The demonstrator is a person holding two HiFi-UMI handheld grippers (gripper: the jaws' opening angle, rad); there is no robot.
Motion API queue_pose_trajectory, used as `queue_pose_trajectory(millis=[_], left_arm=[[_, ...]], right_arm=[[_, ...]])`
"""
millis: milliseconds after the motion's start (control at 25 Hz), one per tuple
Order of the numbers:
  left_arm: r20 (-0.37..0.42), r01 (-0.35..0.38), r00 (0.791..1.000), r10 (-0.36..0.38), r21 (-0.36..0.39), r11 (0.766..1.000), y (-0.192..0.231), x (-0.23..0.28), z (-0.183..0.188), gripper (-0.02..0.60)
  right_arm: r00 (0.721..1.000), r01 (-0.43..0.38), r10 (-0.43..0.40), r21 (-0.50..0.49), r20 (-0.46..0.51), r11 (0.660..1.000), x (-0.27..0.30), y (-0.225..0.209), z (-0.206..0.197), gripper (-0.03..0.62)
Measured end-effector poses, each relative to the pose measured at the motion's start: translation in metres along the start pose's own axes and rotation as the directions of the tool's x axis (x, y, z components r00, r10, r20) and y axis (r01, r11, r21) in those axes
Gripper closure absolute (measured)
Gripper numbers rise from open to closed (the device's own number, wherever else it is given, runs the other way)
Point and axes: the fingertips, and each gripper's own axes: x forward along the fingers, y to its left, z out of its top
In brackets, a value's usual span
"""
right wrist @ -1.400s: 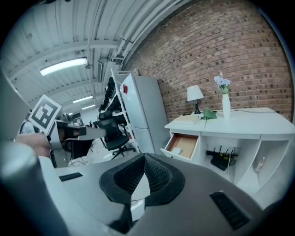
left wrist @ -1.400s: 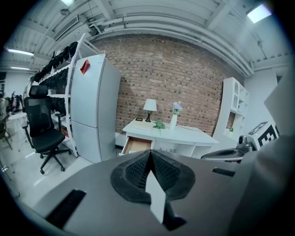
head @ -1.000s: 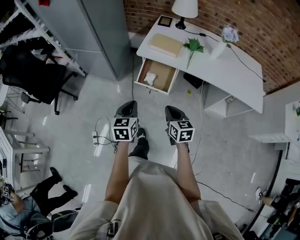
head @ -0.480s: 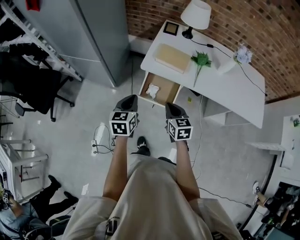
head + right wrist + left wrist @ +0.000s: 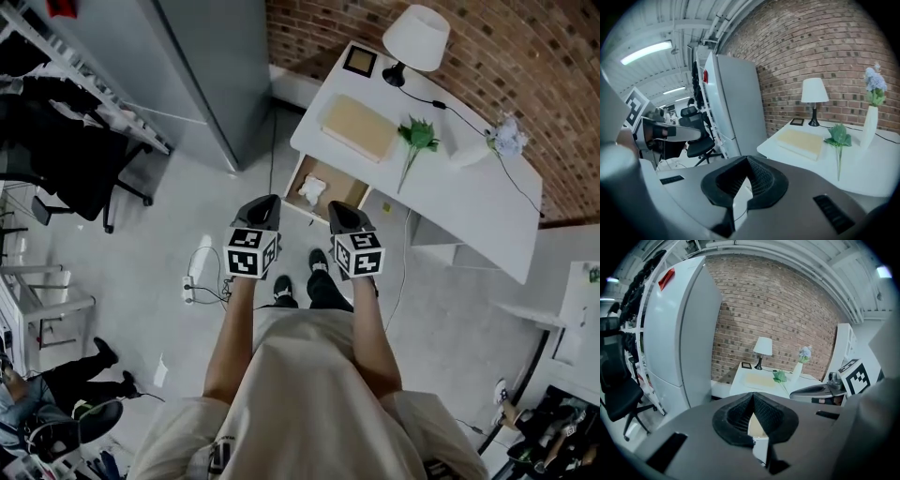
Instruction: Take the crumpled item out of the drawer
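The crumpled white item (image 5: 311, 190) lies at the left end of the open wooden drawer (image 5: 341, 191) under the white desk (image 5: 450, 187). Both grippers are held side by side just short of the drawer's front. My left gripper (image 5: 265, 202) (image 5: 753, 393) is shut, its ribbed pads meeting at the tip with nothing between them. My right gripper (image 5: 339, 207) (image 5: 747, 158) is shut and empty too. The left gripper view shows the right gripper (image 5: 812, 390) beside it, and the right gripper view shows the left gripper (image 5: 670, 132).
On the desk are a lamp (image 5: 415, 37), a small picture frame (image 5: 360, 61), a tan pad (image 5: 359, 127), a green sprig (image 5: 415, 137) and a vase of flowers (image 5: 506, 137). A tall grey cabinet (image 5: 197, 56) stands left of the desk. A power strip with cables (image 5: 192, 281) lies on the floor.
The person has walked toward the desk. Both grippers came forward together, and the open drawer now lies right in front of their tips. Both stayed shut.
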Motion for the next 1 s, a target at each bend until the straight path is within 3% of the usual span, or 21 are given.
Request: queue_pose_trajectory(millis=[240, 400, 1000], left_arm=[[0.015, -0.092, 0.996, 0.093, -0.031, 0.995, -0.002, 0.038, 0.007, 0.566], [0.004, -0.122, 0.993, 0.122, -0.057, 0.991, -0.004, 0.05, 0.002, 0.566], [-0.072, -0.21, 0.977, 0.201, -0.148, 0.966, -0.007, 0.062, -0.034, 0.566]], right_arm=[[0.983, -0.179, 0.175, -0.095, -0.049, 0.979, 0.043, -0.024, 0.009, 0.569], [0.973, -0.205, 0.181, -0.174, -0.145, 0.963, 0.064, -0.05, -0.001, 0.569], [0.885, -0.404, 0.326, -0.199, -0.333, 0.893, 0.126, -0.038, -0.053, 0.569]])
